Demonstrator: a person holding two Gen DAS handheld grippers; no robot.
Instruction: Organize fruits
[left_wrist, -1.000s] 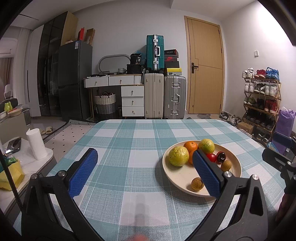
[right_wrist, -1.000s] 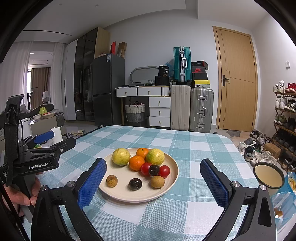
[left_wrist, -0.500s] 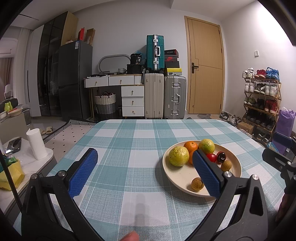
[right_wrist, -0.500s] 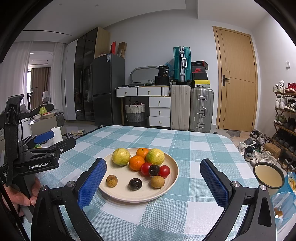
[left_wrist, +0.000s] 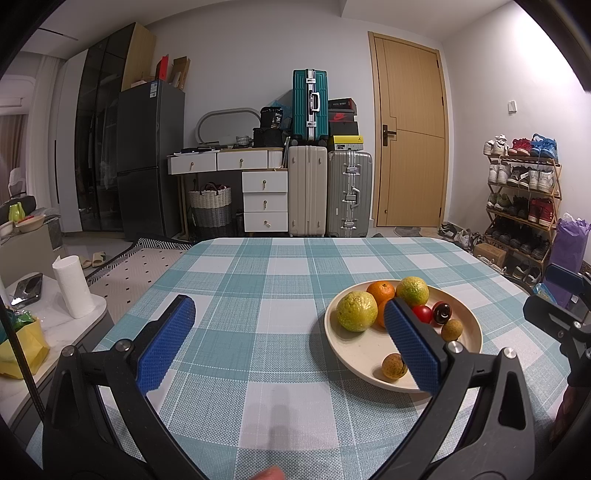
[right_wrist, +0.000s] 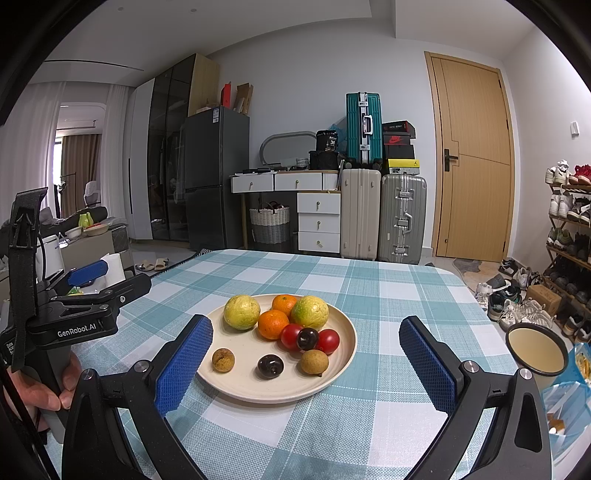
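Observation:
A cream plate sits on the checked tablecloth and holds two yellow-green citrus, two oranges, two red tomatoes, two dark plums and two brown longans. My right gripper hovers open just in front of the plate, nothing between its blue pads. My left gripper is open too, left of the plate, its right pad overlapping the plate's left side in the left wrist view. The left gripper's body shows at far left, held by a hand.
A round bowl and a clear bag lie off the table's right edge. A paper roll stands on a side table at left. Suitcases, drawers and a shoe rack line the room behind. The cloth left of the plate is bare.

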